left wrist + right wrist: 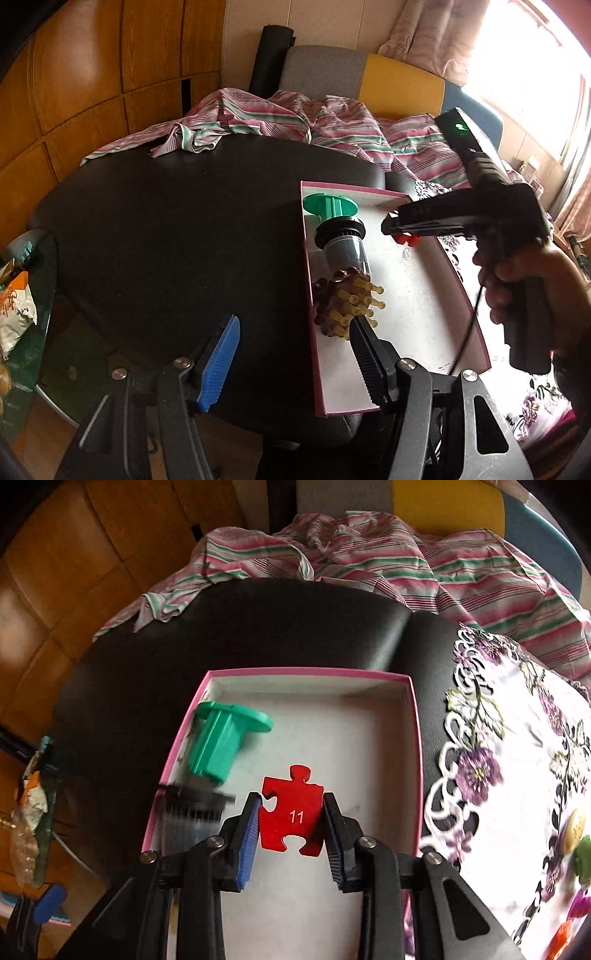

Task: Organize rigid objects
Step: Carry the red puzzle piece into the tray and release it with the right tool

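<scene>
A shallow pink-edged box sits on a black table. In it lie a green plastic spool, a dark ribbed cylinder and a brown brush with yellow pegs. My right gripper is shut on a red puzzle piece marked 11 and holds it over the box; it also shows in the left wrist view. My left gripper is open and empty at the box's left wall, its right finger over the box.
A striped cloth lies at the table's far side in front of chairs. A white floral mat to the right of the box carries small colourful objects. A glass side table with packets stands at left.
</scene>
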